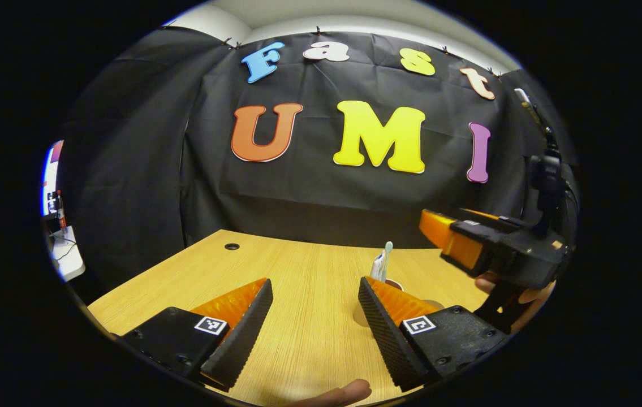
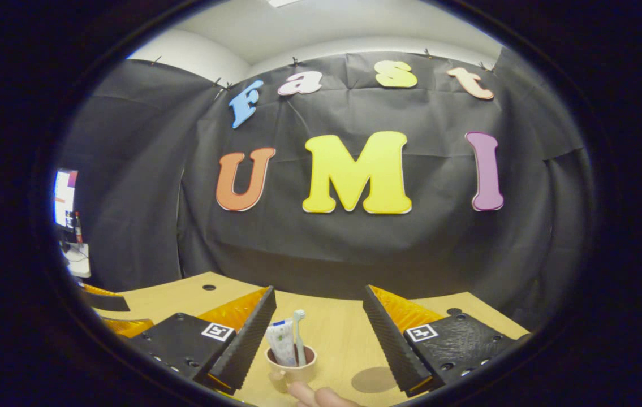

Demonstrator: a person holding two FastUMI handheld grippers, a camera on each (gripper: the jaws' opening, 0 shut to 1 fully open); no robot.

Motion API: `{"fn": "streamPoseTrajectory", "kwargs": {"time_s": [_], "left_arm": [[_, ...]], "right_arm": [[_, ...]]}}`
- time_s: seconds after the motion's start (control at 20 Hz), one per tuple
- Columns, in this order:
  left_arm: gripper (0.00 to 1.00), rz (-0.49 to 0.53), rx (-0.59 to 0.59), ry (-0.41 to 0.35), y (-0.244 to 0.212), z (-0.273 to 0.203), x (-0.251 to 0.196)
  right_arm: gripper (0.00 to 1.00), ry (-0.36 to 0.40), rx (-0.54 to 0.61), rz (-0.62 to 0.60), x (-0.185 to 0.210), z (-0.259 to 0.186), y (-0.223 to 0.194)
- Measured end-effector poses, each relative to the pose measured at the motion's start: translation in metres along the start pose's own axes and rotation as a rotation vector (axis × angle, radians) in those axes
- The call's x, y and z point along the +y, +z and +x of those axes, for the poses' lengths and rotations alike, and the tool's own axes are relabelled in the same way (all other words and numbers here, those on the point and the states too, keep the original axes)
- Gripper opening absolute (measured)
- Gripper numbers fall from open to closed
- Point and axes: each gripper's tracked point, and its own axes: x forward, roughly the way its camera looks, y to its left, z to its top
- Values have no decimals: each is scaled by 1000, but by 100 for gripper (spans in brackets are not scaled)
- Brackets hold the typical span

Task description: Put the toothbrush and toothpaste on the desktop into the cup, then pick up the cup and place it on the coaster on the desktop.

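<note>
Standing upright in the small tan cup [image 2: 291,366] at the bottom centre of the right gripper view are the white toothbrush [image 2: 299,333] and the white toothpaste tube [image 2: 281,342], leaning side by side against its rim. The cup sits on the light wooden desktop [image 2: 337,333], between the fingers of the right gripper [image 2: 321,333] but nearer the left-hand one; neither finger touches it, and the jaws are spread wide. A fingertip [image 2: 321,397] shows at the very bottom edge, just below the cup. To the lower right of the cup lies the round brownish coaster [image 2: 373,379], flat on the wood and apart from the cup, partly behind the right-hand finger.

In the left gripper view the left gripper [image 1: 315,316] hangs over the bare desktop [image 1: 309,271] with its jaws spread wide and nothing between them. The cup [image 1: 393,282] is right of centre, mostly hidden behind the right-hand finger, with the toothbrush [image 1: 387,257] head and the toothpaste tube [image 1: 378,267] rising above it. Part of the coaster [image 1: 432,304] peeks out just right of that. At the right of this frame the right gripper [image 1: 445,240] is seen from the side, raised above the desktop, with a hand [image 1: 524,294] below it. A fingertip [image 1: 343,393] shows at the bottom edge. A small dark hole [image 1: 232,246] marks the desktop's far left part.
</note>
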Motion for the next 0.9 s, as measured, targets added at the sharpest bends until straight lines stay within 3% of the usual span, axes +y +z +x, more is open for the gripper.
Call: {"fn": "streamPoseTrajectory", "kwargs": {"time_s": [0.3,0.5,0.6,0.8,0.9], "left_arm": [[97,-9,20,-20,-11,7,-15],[97,-12,12,-11,-8,2,-29],[96,-17,22,-41,-12,-1,-45],[96,58,100,-60,-8,7,-74],[95,98,169,-116,-3,17,-97]], "right_arm": [[96,-38,-17,39,-55,-70,19],[94,-126,-62,28,-107,-111,21],[95,-146,-49,22,-124,-127,10],[94,-172,-19,11,-151,-145,-8],[94,-167,-9,23,-153,-149,-14]]}}
